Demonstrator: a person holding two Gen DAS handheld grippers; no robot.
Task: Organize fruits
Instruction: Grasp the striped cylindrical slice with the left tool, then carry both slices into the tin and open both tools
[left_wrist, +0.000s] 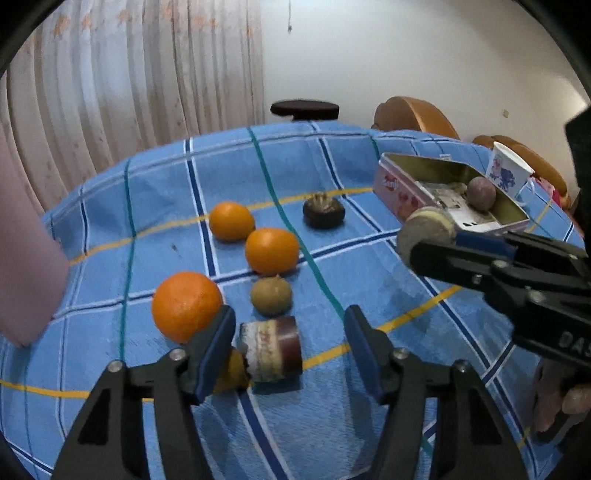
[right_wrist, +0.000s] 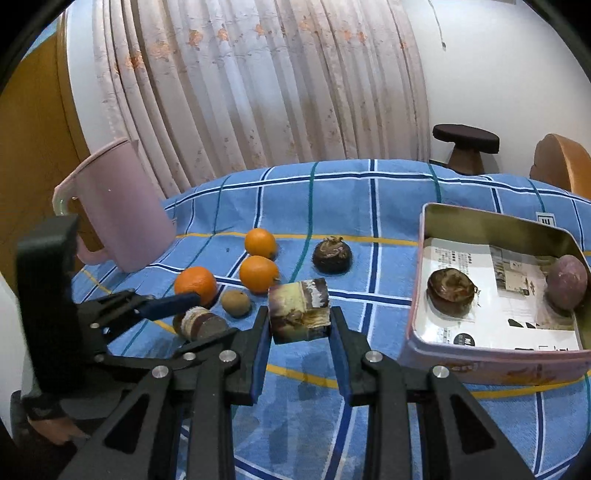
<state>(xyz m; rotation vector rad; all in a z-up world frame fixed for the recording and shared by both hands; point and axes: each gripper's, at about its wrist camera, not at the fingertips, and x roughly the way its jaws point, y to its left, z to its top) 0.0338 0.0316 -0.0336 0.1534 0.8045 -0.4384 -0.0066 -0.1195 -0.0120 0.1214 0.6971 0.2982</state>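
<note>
My right gripper is shut on a sugarcane piece and holds it above the cloth, left of the pink tin; it also shows in the left wrist view. The tin holds a water chestnut and a purple fruit. My left gripper is open around a second sugarcane piece lying on the cloth. Three oranges, a small brown fruit and another water chestnut lie beyond it.
A pink jug stands at the table's left. A white printed cup stands behind the tin. The table has a blue checked cloth. Chairs and a dark stool stand past the far edge.
</note>
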